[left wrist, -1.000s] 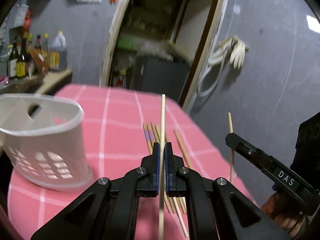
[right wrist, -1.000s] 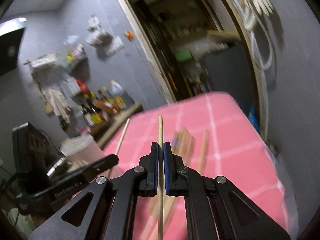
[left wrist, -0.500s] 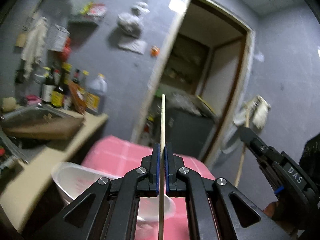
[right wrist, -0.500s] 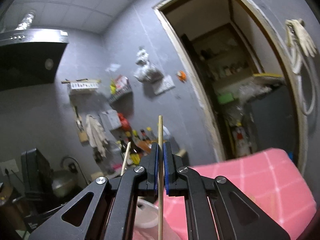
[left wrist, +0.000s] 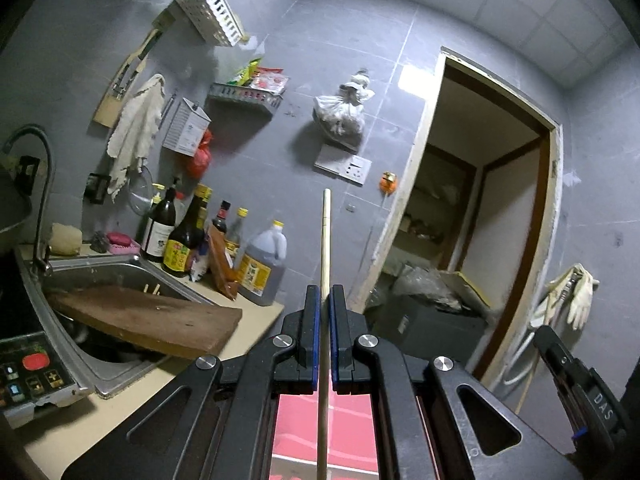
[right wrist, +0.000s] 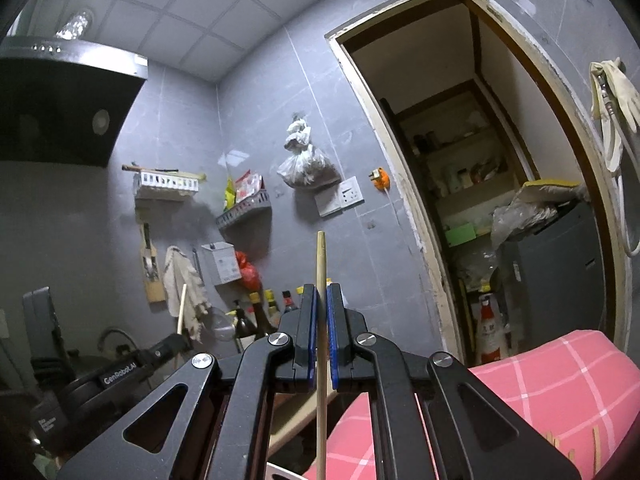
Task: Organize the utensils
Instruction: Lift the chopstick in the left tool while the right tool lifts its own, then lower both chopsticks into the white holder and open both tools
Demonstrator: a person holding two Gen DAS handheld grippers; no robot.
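between both tongs (left wrist: 325,300) (right wrist: 319,300), upright chopsticks (left wrist: 325,240) (right wrist: 321,264), tips up

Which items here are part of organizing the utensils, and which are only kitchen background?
Job:
left gripper shut on one chopstick
right gripper shut on another chopstick
spare chopsticks on the pink tablecloth

Background:
sauce bottles
cutting board
hanging gloves
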